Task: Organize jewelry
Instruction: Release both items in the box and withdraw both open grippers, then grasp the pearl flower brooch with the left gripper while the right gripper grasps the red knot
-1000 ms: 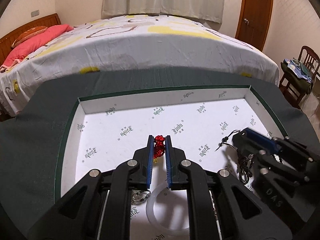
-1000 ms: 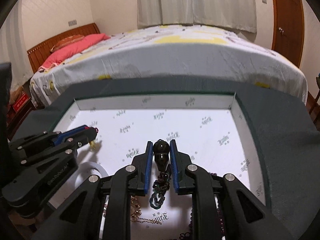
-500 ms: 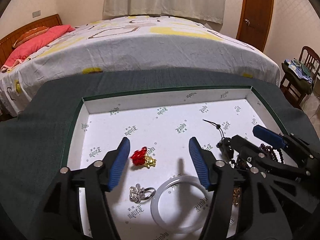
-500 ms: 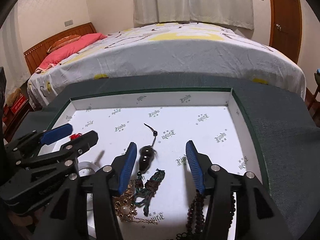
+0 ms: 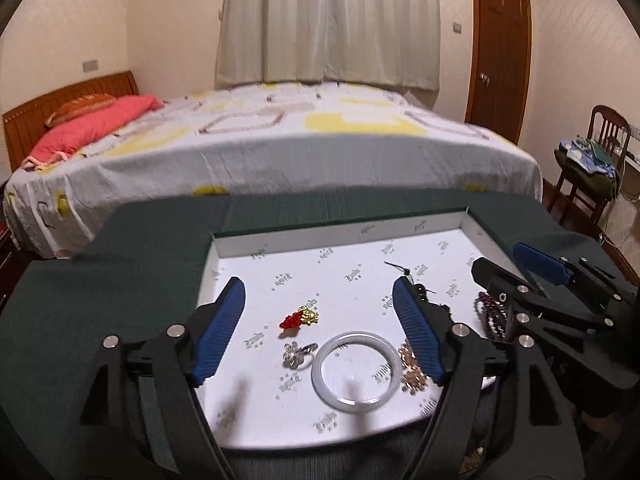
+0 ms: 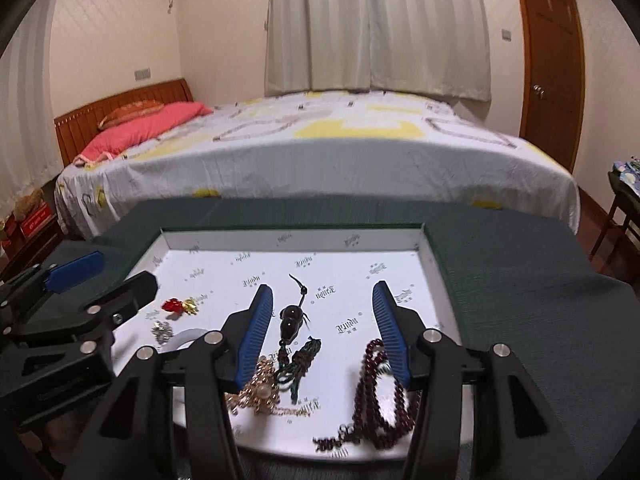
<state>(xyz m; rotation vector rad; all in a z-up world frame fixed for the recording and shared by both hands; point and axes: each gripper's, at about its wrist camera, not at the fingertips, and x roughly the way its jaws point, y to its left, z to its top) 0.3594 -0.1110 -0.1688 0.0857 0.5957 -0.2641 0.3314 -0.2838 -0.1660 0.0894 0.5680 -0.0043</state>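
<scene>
A shallow white tray [image 5: 340,236] with a green rim holds the jewelry. A red and gold charm [image 5: 298,317] lies on its floor, below and between the fingers of my left gripper [image 5: 317,282], whose jaws are opening with nothing pressed between them. Nearer me lie a silver ring [image 5: 298,354] and a white bangle [image 5: 356,366]. My right gripper [image 6: 323,286] is open above a black gourd pendant [image 6: 291,322] with a cord and a green tassel [image 6: 304,360]. A gold pearl brooch [image 6: 260,392] and a dark red bead strand [image 6: 376,392] lie by its fingers.
The tray [image 6: 280,240] rests on a dark green cloth-covered table [image 5: 120,280]. A bed [image 5: 280,148] stands just beyond the table's far edge. A wooden chair [image 5: 592,168] with clothes is at the right, near a brown door [image 5: 500,60].
Both grippers have opened, letting go of the red charm and the black pendant, which now lie on the tray. Both have drawn back and risen.
</scene>
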